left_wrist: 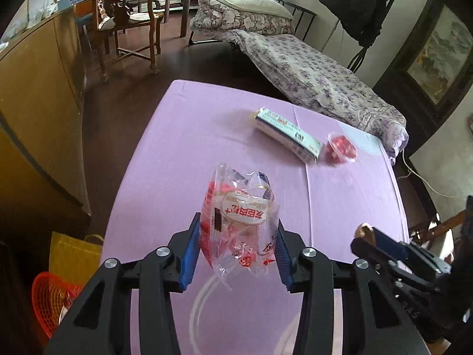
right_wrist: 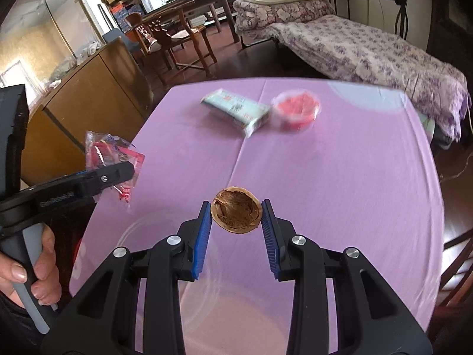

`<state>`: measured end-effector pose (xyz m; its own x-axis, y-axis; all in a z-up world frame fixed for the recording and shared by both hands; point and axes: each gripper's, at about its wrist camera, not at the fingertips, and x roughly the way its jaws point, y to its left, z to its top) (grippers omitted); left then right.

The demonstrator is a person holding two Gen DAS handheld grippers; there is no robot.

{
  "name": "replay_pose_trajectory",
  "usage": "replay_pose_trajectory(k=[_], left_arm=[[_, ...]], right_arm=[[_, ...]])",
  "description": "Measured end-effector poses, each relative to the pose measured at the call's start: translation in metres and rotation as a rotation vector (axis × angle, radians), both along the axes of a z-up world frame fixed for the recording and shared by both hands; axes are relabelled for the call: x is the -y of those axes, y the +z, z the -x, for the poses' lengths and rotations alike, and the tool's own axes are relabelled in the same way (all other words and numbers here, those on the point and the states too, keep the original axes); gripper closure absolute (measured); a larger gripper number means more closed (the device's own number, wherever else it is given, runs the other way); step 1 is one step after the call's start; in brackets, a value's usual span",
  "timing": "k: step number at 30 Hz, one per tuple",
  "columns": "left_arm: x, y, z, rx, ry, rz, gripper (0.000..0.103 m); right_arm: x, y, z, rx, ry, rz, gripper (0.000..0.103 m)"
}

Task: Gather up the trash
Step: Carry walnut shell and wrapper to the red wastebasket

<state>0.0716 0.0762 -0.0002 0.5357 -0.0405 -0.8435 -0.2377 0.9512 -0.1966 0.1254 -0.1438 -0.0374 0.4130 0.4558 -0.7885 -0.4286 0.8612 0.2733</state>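
Note:
My left gripper (left_wrist: 238, 230) is shut on a crumpled clear plastic wrapper with red print (left_wrist: 239, 219), lifted above the purple tablecloth (left_wrist: 189, 136). In the right wrist view that wrapper (right_wrist: 111, 159) hangs from the left gripper (right_wrist: 130, 170) at the table's left edge. My right gripper (right_wrist: 236, 211) is shut on a brown walnut half shell (right_wrist: 236, 213), its hollow side facing the camera. The right gripper (left_wrist: 365, 232) shows at the lower right of the left wrist view. A pale green packet (left_wrist: 288, 131) and a clear cup with red contents (left_wrist: 340, 148) lie on the far part of the table.
A red mesh basket (left_wrist: 50, 301) and a yellow bag (left_wrist: 72, 254) stand on the floor left of the table. A wooden cabinet (left_wrist: 35, 118) flanks the left side. A bed with a flowered cover (left_wrist: 319, 80) lies behind the table. A hand (right_wrist: 32, 269) grips the left handle.

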Motion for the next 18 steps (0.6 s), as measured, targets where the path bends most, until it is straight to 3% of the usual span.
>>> replay_pose_trajectory(k=[8,18], left_arm=[[-0.013,0.006,0.050,0.010,0.023,0.010,0.058],[-0.046,0.032,0.104,0.063,0.082,-0.004,0.058]], right_arm=[[-0.002,-0.005,0.048,-0.012,-0.007,0.018,0.068],[-0.027,0.020,0.086,0.027,0.069,0.013,0.068]])
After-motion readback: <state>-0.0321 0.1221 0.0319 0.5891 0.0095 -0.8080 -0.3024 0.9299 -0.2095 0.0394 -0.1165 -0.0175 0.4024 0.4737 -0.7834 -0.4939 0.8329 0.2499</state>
